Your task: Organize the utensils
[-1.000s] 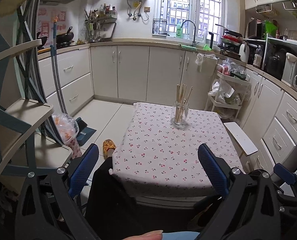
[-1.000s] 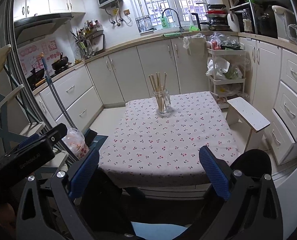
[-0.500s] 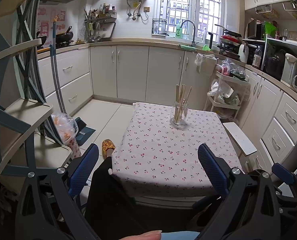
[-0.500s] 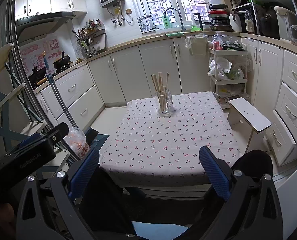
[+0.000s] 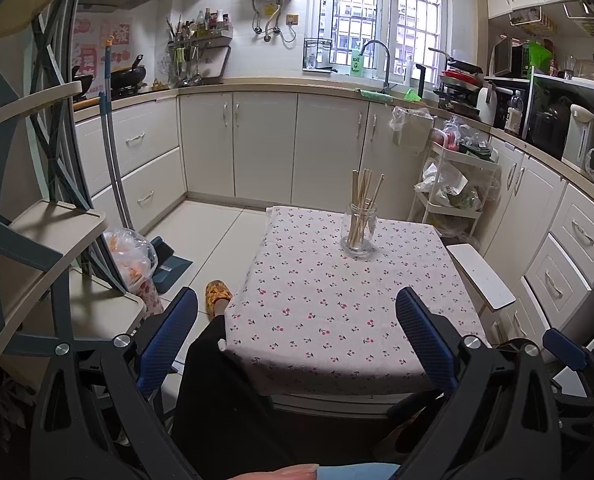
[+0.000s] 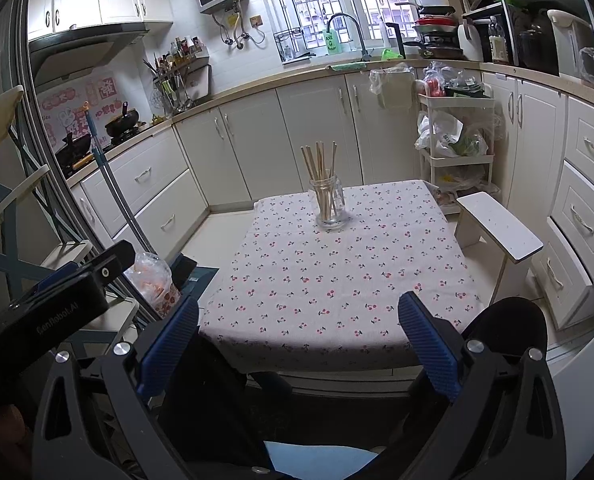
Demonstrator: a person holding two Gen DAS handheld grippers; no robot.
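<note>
A clear glass jar (image 5: 359, 234) holding several wooden chopsticks (image 5: 363, 200) stands upright at the far side of a small table with a cherry-print cloth (image 5: 337, 304). The jar also shows in the right wrist view (image 6: 329, 208), with the chopsticks (image 6: 321, 172) fanned out above its rim. My left gripper (image 5: 297, 328) is open and empty, held back from the table's near edge. My right gripper (image 6: 299, 330) is open and empty, also short of the near edge. The left gripper's body shows at the left of the right wrist view (image 6: 57, 300).
A white stool (image 6: 497, 228) stands right of the table. A white trolley with bags (image 6: 453, 140) is behind it. Cabinets line the back and right. A shelf unit (image 5: 29, 240), a mop handle (image 5: 113, 168) and an orange-filled bag (image 5: 131, 256) are at left. A slippered foot (image 5: 217, 294) is by the table.
Both views have shifted slightly, with the table and jar sitting a little lower in frame. Both grippers stay open and empty. The jar has not moved.
</note>
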